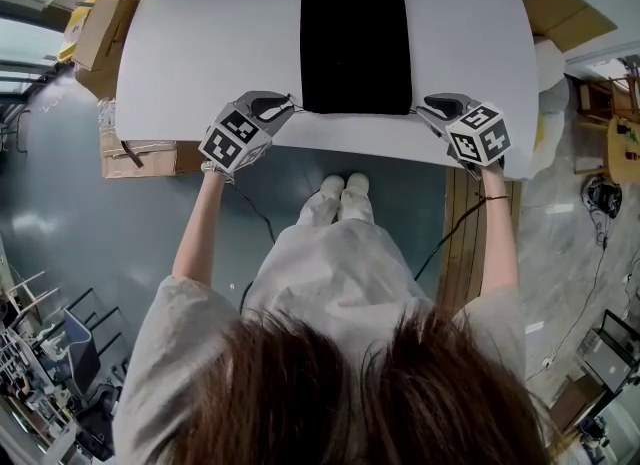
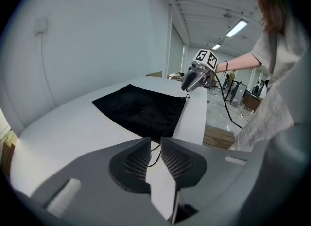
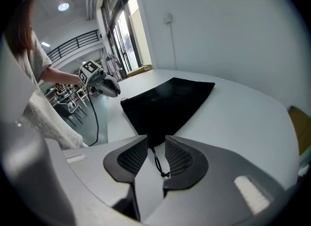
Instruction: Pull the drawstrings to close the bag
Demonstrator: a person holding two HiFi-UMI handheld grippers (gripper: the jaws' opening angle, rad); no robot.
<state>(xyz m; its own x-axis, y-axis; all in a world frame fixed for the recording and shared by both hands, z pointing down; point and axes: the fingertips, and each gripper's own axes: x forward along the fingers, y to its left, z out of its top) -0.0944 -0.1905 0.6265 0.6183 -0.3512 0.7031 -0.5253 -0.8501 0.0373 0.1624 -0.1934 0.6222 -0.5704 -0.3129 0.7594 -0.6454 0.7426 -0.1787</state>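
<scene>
Left gripper (image 2: 155, 143), right gripper (image 3: 156, 141): my jaws spread, drawstring (image 3: 158, 164) loose between each pair. Flat bag (image 1: 355, 48) just ahead.

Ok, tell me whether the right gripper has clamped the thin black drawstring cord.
No. The right gripper has its jaws apart, and the thin black drawstring cord lies loose between them on the white table.

A white, round-cornered tabletop (image 1: 200, 53) spreads ahead of the left fingers (image 2: 136, 164) and right fingers (image 3: 131, 159) to a plain white wall (image 2: 87, 35) — cardboard boxes (image 1: 100, 28) stacked outside the left fingers, wooden boards (image 1: 465, 243) below the right fingers — over a glossy grey floor (image 1: 60, 203), under ceiling strip lights (image 2: 238, 28).
</scene>
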